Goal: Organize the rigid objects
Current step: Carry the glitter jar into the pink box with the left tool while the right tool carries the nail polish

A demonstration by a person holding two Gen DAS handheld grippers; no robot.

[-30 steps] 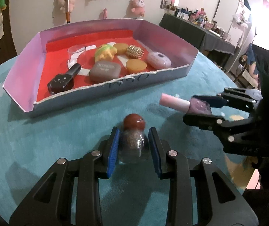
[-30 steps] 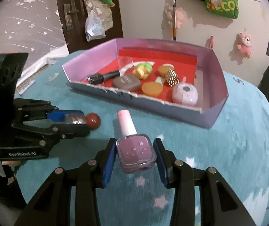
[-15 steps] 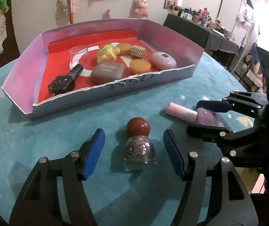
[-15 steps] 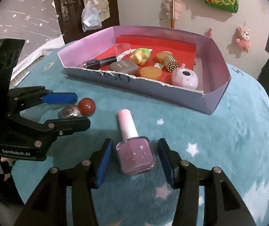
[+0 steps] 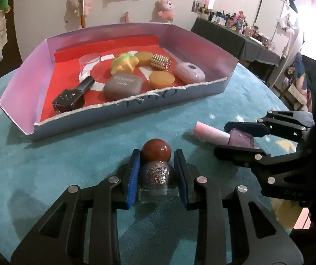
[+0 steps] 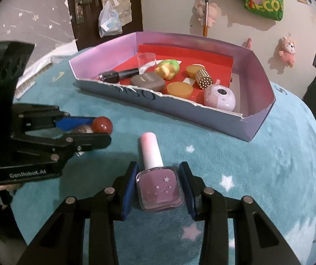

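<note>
A glitter nail polish bottle (image 5: 157, 176) with a round red cap (image 5: 155, 152) stands on the teal cloth. My left gripper (image 5: 157, 156) is shut on it, both blue pads against its sides. To its right a purple nail polish bottle (image 6: 159, 187) with a pale pink cap (image 6: 150, 150) rests on the cloth. My right gripper (image 6: 158, 170) has its jaws closing on this bottle, pads touching both flanks. The open lilac box (image 5: 136, 108) with a red floor lies beyond both bottles.
Inside the box lie a black polish bottle (image 5: 71, 98), a grey case (image 5: 122, 86), a yellow-green toy (image 5: 123, 63), orange discs, a gold studded cylinder (image 5: 160, 61), a lilac oval device (image 5: 190, 72) and a clear cup (image 5: 88, 65). Bare cloth separates the box from the grippers.
Both grippers held their bottles a second ago, spread apart half a second ago with the bottles left on the cloth, and have now closed on them again.
</note>
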